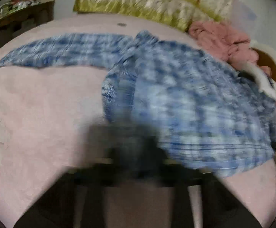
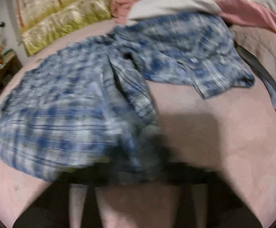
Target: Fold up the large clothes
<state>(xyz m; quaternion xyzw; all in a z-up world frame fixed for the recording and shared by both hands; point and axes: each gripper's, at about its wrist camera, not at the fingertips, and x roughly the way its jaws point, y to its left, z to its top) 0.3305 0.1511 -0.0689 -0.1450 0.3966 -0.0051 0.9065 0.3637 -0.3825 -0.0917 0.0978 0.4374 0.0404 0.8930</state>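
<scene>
A pink-sheeted bed (image 1: 33, 104) is carrying a blue plaid shirt (image 1: 185, 98), a crumpled pink garment (image 1: 223, 36) and yellow-green pillows (image 1: 138, 1).

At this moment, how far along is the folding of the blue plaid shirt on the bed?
Early. Done: the blue plaid shirt lies spread on the pink bedsheet. In hand: the left gripper and right gripper sit at its near hem, shut, though blur hides whether cloth is pinched. Left: one sleeve still stretches out flat, the other sleeve lies out too, and no fold shows.
</scene>
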